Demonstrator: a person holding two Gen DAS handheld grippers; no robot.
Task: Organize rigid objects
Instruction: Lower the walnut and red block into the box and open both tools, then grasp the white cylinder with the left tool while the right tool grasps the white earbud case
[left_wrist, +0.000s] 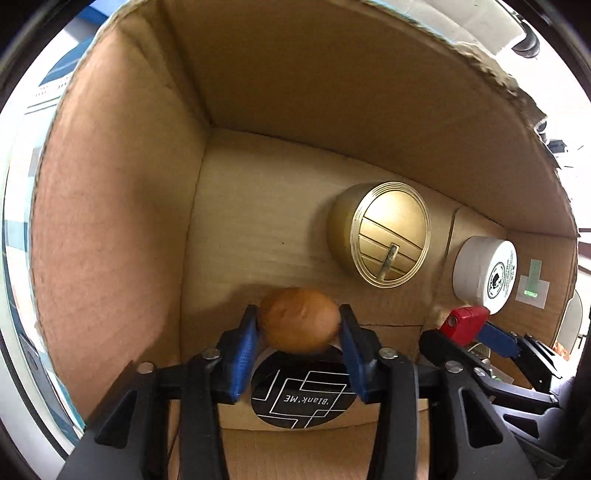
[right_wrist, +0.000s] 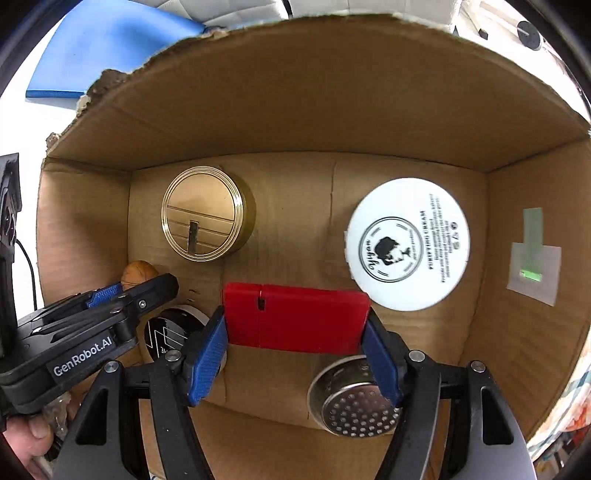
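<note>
Both grippers are inside a cardboard box (left_wrist: 122, 206). My left gripper (left_wrist: 299, 328) is shut on a brown walnut-like ball (left_wrist: 299, 319), held above a black round tin (left_wrist: 303, 395) on the box floor. My right gripper (right_wrist: 295, 332) is shut on a red flat rectangular case (right_wrist: 295, 317); it shows in the left wrist view (left_wrist: 463, 325) at the right. A gold round tin (right_wrist: 207, 214) and a white cream jar (right_wrist: 408, 238) lie on the box floor beyond the grippers. The left gripper (right_wrist: 110, 291) with the ball (right_wrist: 138, 273) shows in the right wrist view.
A perforated metal strainer (right_wrist: 351, 398) lies under the right gripper. The box walls (right_wrist: 314, 92) close in on all sides. A taped label (right_wrist: 533, 254) sticks on the right wall. A blue sheet (right_wrist: 107, 51) lies outside the box.
</note>
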